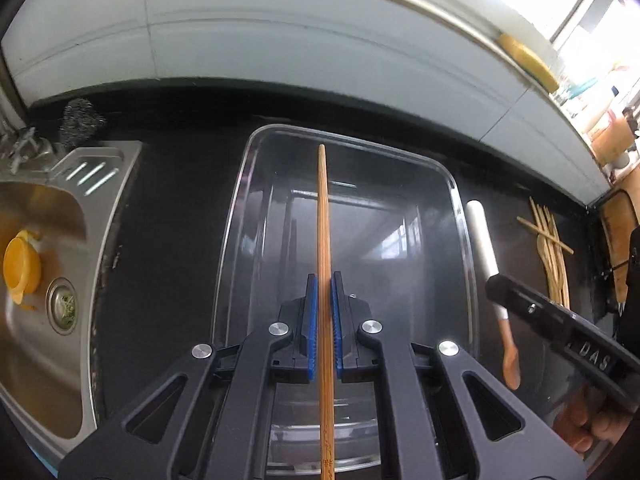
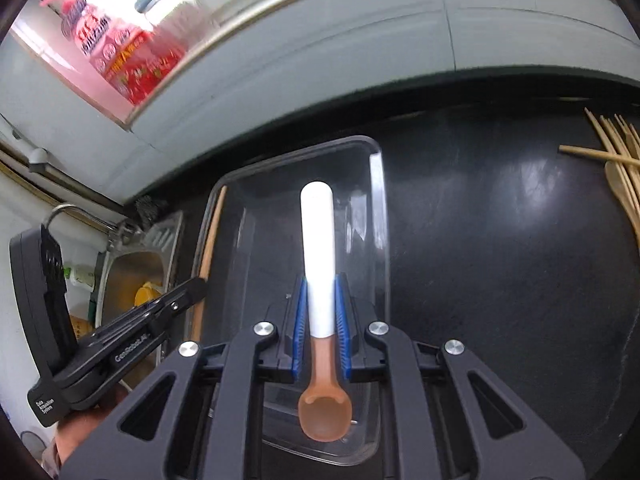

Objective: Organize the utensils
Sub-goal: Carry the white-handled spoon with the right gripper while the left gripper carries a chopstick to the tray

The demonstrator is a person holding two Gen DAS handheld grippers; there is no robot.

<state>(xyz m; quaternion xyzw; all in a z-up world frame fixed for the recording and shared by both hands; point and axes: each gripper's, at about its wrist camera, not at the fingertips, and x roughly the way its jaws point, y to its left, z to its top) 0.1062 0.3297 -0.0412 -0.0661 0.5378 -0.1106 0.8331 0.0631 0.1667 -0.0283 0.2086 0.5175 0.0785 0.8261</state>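
Left gripper (image 1: 324,328): blue-padded fingers (image 1: 311,328) pinching a single bamboo chopstick (image 1: 323,240) near its thick end, tip pointing toward 12 o'clock over the clear plastic tray (image 1: 460,208) on the black table (image 1: 172,220). Cannot tell whether the chopstick touches the tray floor.

Right gripper (image 2: 321,328): fingers (image 2: 301,328) clamped on the white handle of a spoon (image 2: 319,248), handle toward 12 o'clock, brownish bowl toward 6 o'clock, held above the same tray (image 2: 380,208). In the left wrist view, that spoon (image 1: 484,240) at 3 o'clock, along the tray's right edge, with the right gripper (image 1: 496,284) beside it.

At 3 o'clock of the tray, well apart: loose pile of bamboo chopsticks and a wooden spoon (image 1: 550,248) on the table.

At 9 o'clock: steel sink (image 1: 52,240) holding a yellow cup (image 1: 20,268); steel-wool scourer (image 1: 82,120) just behind the sink.
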